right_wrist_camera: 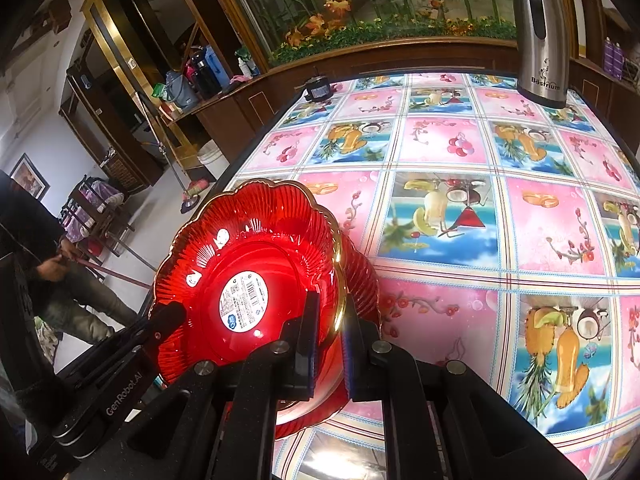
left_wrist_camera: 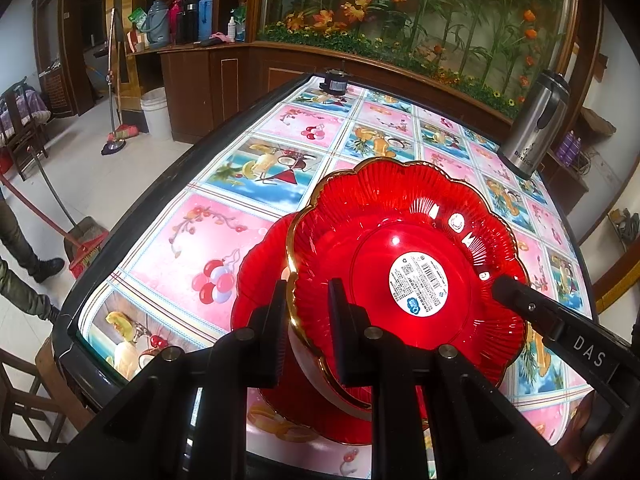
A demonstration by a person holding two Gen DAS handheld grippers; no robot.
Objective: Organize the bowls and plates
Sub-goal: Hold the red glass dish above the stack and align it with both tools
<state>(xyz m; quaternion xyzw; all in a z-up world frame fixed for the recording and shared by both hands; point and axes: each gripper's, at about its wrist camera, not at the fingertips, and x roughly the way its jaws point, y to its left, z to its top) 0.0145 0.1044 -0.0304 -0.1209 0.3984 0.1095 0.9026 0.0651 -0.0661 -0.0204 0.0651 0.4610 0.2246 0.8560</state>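
Top bowl (left_wrist_camera: 404, 264) tilted over lower bowl (left_wrist_camera: 256, 280) — left gripper (left_wrist_camera: 308, 320) pinching near-left rim, right gripper (right_wrist_camera: 330, 344) pinching opposite rim — both equally near.

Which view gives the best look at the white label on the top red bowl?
The left wrist view: the white label on the top red bowl faces the camera, large and unobstructed. The right wrist view shows it too, but smaller and more angled.
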